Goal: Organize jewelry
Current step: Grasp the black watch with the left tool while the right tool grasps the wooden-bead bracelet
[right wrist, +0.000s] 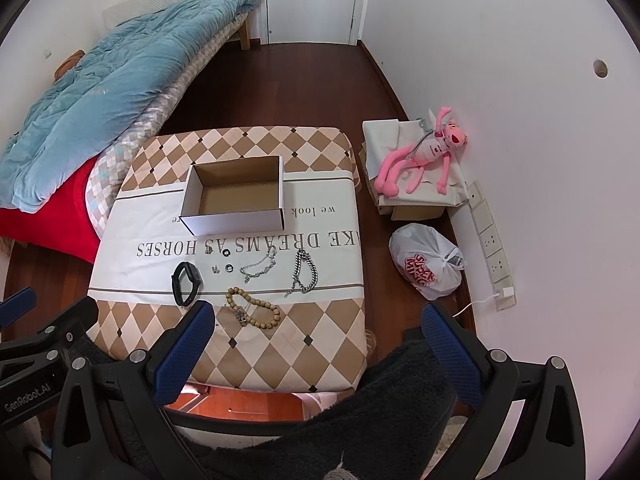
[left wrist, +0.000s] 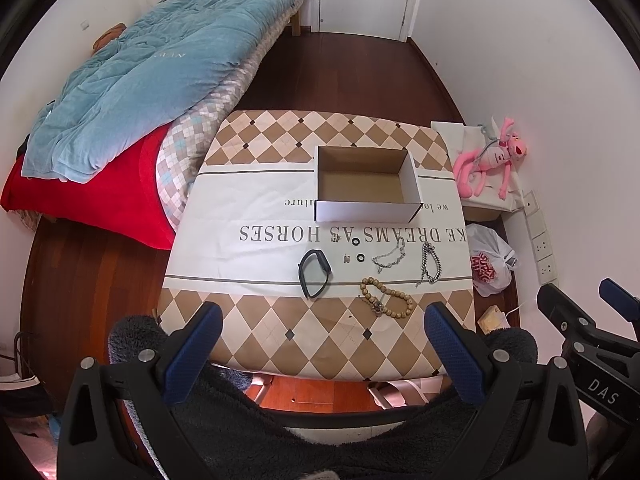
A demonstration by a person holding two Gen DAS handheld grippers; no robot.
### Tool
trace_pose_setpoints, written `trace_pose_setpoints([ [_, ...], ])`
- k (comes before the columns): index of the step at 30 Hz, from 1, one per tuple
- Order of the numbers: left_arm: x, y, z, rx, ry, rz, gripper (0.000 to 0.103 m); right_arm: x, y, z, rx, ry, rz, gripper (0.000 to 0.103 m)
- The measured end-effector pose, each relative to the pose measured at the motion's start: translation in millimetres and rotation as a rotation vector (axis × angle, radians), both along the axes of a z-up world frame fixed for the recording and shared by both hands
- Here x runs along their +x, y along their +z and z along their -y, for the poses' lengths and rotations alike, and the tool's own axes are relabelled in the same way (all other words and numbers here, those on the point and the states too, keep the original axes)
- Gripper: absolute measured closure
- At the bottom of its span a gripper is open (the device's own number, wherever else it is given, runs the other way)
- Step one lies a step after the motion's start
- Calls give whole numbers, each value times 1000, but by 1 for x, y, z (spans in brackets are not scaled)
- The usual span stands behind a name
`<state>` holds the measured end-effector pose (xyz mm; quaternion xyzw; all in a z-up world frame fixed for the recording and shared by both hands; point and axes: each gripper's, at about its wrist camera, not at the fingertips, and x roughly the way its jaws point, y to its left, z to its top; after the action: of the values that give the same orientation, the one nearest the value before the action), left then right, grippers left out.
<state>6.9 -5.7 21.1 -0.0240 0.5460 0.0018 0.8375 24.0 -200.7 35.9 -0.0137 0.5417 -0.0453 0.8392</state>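
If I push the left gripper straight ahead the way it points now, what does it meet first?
Probably the tablecloth just short of the black smart band and the wooden bead bracelet. The left gripper is open and hangs above the table's near edge; depth is unclear, so height decides.

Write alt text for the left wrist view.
Open left hand-held gripper hovers over a checkered tablecloth where a black smart band, wooden bead bracelet, two silver chains and small rings lie before an empty cardboard box. Bed at left.

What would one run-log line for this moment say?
left gripper: open, empty | right gripper: open, empty | white cardboard box: empty | wooden bead bracelet: on table
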Motion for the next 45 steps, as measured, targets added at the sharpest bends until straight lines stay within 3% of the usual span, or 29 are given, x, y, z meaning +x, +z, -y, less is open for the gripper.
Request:
trace_pose_setpoints([
  [6,6,-3,0,10,-9,21,0,7,-1,5,37,-20,5,0],
  [9,23,-16,-1,55,-15,48,0,17,-13,10,65,-32,6,0],
  [15,58,-69,-16,123,34,0,0,38,-70,7,32,-46,-32,1],
  [17,67,-92,-21,131,51,-28,0,48,-96,7,55,-43,-60,5],
  [21,77,-136,-30,144,65,-89,1,61,-160,6,89,-49,-149,24],
  [25,80,-173,-34,128,66,-157,18,65,-222,5,139,-75,-259,39],
  [28,81,-194,-35,137,70,-189,19,64,-260,3,172,-96,-324,44],
  [32,85,-216,-39,137,74,-236,19,62,-283,-6,171,-94,-356,48],
  [38,97,-243,-40,110,54,-279,20,60,-297,-18,149,-62,-374,73],
  [39,99,-247,-40,107,51,-287,21,60,-297,-18,149,-62,-374,85],
  [40,102,-252,-40,97,44,-293,32,60,-297,-19,149,-57,-371,93],
  [41,103,-256,-39,91,36,-303,48,61,-297,-19,152,-56,-377,93],
  [45,108,-261,-40,65,9,-281,68,47,-295,-18,186,-58,-421,93],
])
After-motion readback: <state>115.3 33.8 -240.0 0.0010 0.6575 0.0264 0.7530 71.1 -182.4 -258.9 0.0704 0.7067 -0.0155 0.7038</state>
